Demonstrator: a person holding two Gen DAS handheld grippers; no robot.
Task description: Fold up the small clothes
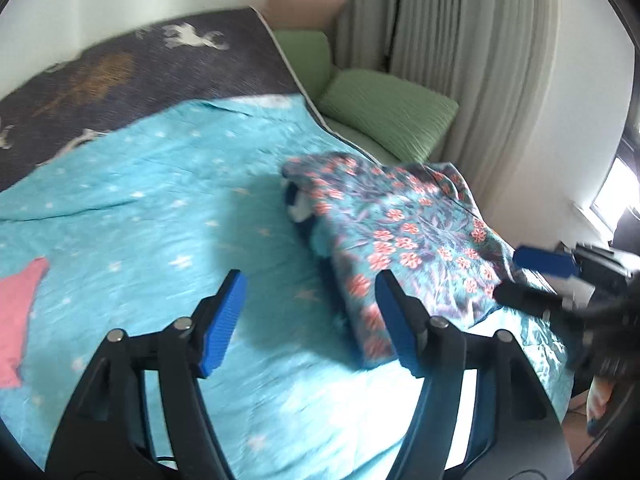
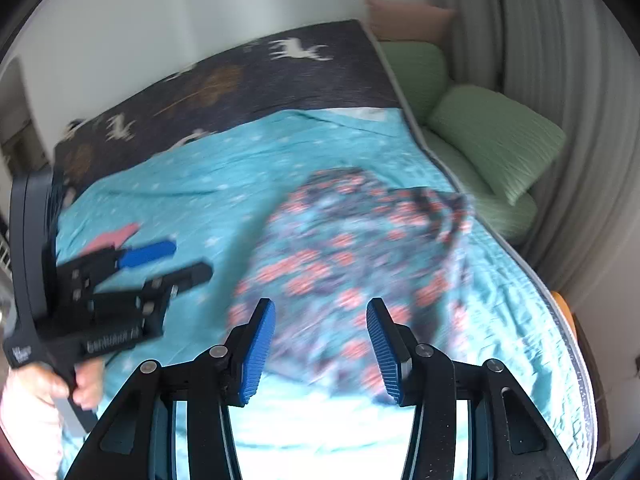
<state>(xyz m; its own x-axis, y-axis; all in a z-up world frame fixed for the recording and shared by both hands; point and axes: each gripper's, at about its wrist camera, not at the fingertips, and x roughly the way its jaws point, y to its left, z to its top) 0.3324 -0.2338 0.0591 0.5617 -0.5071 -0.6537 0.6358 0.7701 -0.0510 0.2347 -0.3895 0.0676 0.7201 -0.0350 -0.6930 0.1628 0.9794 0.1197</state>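
Note:
A folded floral garment (image 1: 404,240), teal with red flowers, lies on the turquoise star-print bedspread (image 1: 160,200). It also shows, blurred, in the right wrist view (image 2: 352,256). My left gripper (image 1: 308,320) is open and empty, above the bedspread just left of the garment's near corner. It also shows in the right wrist view (image 2: 176,258), at the left. My right gripper (image 2: 320,344) is open and empty, over the garment's near edge. It also shows at the right edge of the left wrist view (image 1: 528,280). A pink garment (image 1: 20,312) lies at the far left.
A dark blanket with white deer (image 1: 140,68) covers the far part of the bed. Green pillows (image 1: 384,116) and a pink pillow (image 1: 300,8) lie at the far right by a pale curtain (image 1: 460,60). The bed's right edge (image 2: 560,320) drops off.

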